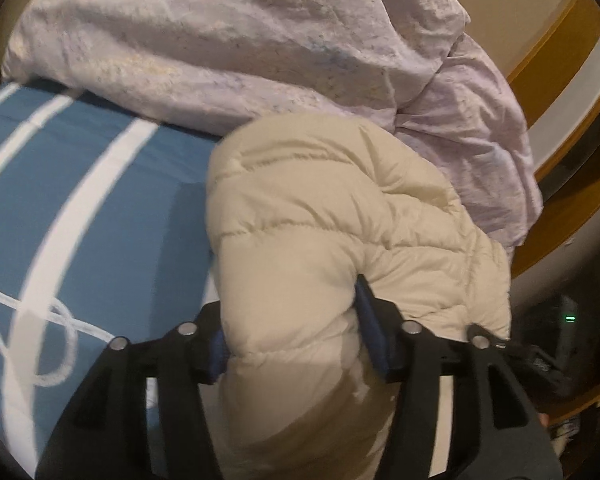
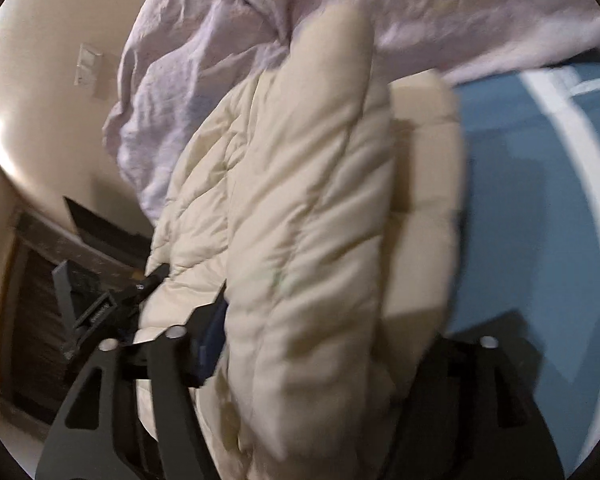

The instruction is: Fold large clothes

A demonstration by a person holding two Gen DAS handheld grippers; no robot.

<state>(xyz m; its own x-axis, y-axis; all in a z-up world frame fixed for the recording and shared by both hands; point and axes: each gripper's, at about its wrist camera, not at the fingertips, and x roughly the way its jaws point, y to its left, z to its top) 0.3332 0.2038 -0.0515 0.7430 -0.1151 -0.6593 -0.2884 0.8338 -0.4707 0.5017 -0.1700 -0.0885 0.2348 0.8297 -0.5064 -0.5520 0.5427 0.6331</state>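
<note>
Mid-fold, it seems — the left gripper (image 1: 296,332) is clamped on a thick roll of the cream puffer jacket (image 1: 340,208), which bulges ahead of its jaws; the right gripper (image 2: 324,344) pinches another bunched fold (image 2: 308,200). Next: lay both folds onto the blue bedsheet (image 1: 100,200) — evenly

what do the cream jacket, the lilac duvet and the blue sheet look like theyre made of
Jacket: likely smooth nylon or polyester shell with puffy filling; stitched quilting lines, soft sheen.
Duvet: probably thin woven cotton or blend, matte; fine crinkles, faint speckled print.
Sheet: seems flat woven cotton-like cloth, matte, lying smooth with white stripes.
</note>
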